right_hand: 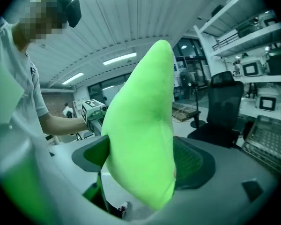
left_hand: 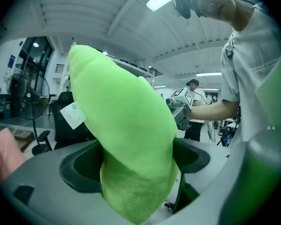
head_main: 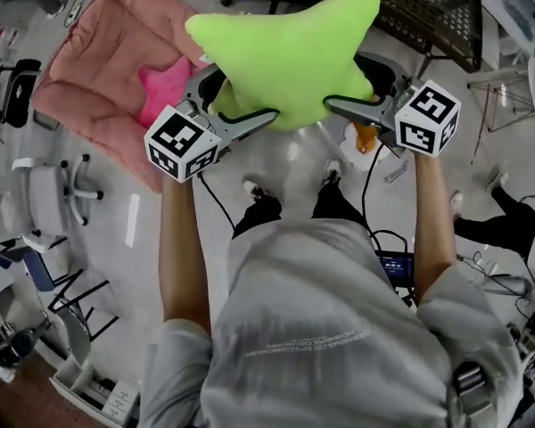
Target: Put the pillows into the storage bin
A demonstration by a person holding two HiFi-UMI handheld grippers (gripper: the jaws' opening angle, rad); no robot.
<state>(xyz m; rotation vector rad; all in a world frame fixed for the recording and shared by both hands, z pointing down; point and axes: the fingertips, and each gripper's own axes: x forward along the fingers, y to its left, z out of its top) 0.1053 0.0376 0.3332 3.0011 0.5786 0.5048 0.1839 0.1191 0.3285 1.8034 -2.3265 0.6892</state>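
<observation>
A lime-green star-shaped pillow point(head_main: 290, 56) hangs in the air in front of me, held from both sides. My left gripper point(head_main: 227, 102) is shut on its lower left point, and my right gripper point(head_main: 361, 89) is shut on its lower right point. In the left gripper view the green pillow point(left_hand: 126, 144) fills the gap between the jaws of the left gripper point(left_hand: 136, 161); a white tag point(left_hand: 73, 115) hangs from it. The right gripper view shows the same pillow point(right_hand: 140, 139) squeezed in the right gripper point(right_hand: 140, 158). A pink quilted storage bin point(head_main: 80, 87) lies on the floor at upper left, with a magenta star pillow point(head_main: 165, 92) inside.
An orange and white thing point(head_main: 364, 141) lies on the floor below the green pillow. A black mesh chair point(head_main: 428, 12) stands at the upper right. Grey office chairs point(head_main: 36, 194) stand at left; cables and a second person's legs point(head_main: 508, 221) are at right.
</observation>
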